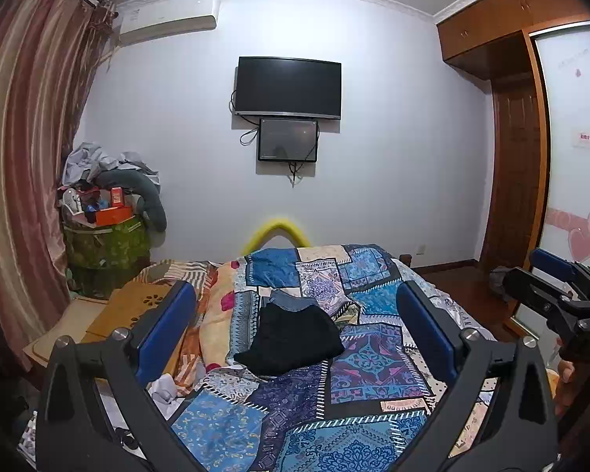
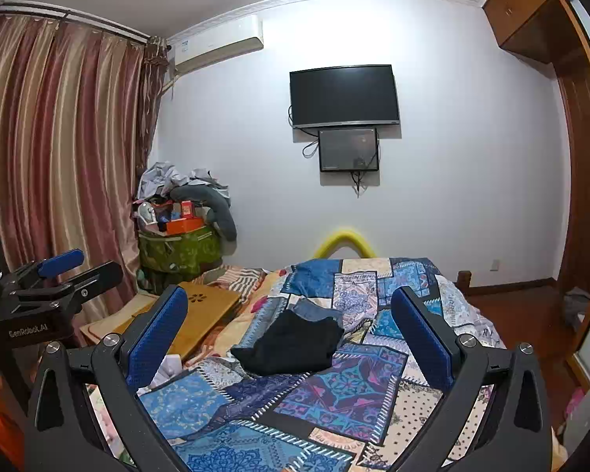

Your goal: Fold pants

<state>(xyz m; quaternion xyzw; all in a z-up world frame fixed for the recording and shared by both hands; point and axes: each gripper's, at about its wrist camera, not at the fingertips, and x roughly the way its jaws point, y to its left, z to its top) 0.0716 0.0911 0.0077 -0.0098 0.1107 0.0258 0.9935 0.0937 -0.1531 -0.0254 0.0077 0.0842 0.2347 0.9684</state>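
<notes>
Folded black pants (image 1: pixel 291 340) lie on the patchwork bed cover (image 1: pixel 373 358), with a blue denim garment (image 1: pixel 291 299) just behind them. They also show in the right wrist view (image 2: pixel 293 344), with the denim (image 2: pixel 316 310) behind. My left gripper (image 1: pixel 295 322) is open and empty, held above the bed well short of the pants. My right gripper (image 2: pixel 291 328) is open and empty too, at a similar distance. The right gripper shows at the right edge of the left view (image 1: pixel 558 287), and the left gripper at the left edge of the right view (image 2: pixel 59 271).
A wooden lap tray (image 2: pixel 204 314) lies left of the bed. A green bin heaped with clutter (image 2: pixel 181 244) stands in the corner by the curtains (image 2: pixel 59 157). A TV (image 2: pixel 344 96) hangs on the far wall. A wardrobe (image 1: pixel 519 157) is at right.
</notes>
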